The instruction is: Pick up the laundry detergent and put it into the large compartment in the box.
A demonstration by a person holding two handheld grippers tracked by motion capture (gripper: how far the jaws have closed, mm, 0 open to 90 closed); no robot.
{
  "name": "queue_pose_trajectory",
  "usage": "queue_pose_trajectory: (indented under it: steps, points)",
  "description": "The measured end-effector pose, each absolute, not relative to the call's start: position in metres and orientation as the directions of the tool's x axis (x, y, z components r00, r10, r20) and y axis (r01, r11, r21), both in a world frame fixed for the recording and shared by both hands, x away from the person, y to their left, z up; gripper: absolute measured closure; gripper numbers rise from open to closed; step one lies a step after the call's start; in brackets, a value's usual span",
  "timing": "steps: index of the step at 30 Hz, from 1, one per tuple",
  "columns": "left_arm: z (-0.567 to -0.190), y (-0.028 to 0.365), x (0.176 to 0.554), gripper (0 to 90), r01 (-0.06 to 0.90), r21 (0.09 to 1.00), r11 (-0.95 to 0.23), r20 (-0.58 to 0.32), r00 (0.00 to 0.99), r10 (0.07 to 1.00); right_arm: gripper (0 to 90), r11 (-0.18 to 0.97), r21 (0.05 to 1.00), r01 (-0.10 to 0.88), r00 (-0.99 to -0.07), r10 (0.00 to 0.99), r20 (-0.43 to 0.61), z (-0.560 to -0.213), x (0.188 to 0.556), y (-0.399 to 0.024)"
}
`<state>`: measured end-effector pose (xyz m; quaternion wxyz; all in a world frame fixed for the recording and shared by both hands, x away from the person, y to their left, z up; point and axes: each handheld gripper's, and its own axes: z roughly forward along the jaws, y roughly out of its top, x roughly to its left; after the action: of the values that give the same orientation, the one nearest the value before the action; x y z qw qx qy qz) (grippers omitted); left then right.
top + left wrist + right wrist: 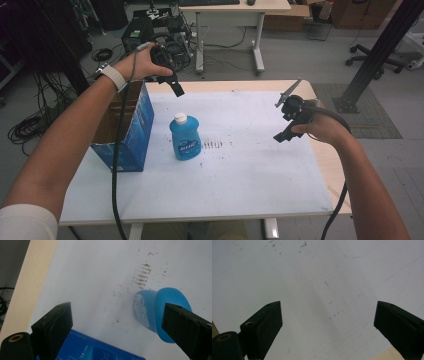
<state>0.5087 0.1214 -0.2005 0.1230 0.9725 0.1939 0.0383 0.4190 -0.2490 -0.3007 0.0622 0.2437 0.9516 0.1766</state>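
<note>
Our left gripper (pixel 176 88) hangs wide open above the blue bottle (pixel 185 137), which stands upright on the white table (pixel 260 165) just beside the blue box (pixel 132 135); our right gripper (pixel 285 136) is open too; the bottle looks smooth, likely slippery plastic; we'd take it at the narrower neck.

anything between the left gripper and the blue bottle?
Nothing visible. The left gripper hangs with jaws open above and behind the blue bottle, which stands upright and alone on the white sheet. The blue box sits off to the bottle's side, apart from it, not in the path down.
</note>
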Motion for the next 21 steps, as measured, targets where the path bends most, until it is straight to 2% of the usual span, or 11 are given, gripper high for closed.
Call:
queue_pose_trajectory:
  steps: [21]
  points:
    - [-0.188,0.114,0.495,9.6,0.371,0.263,-0.890,0.043,0.917,0.396,8.4,0.818,0.377,0.435,-0.874,0.485,-0.043,-0.297,0.415,-0.251]
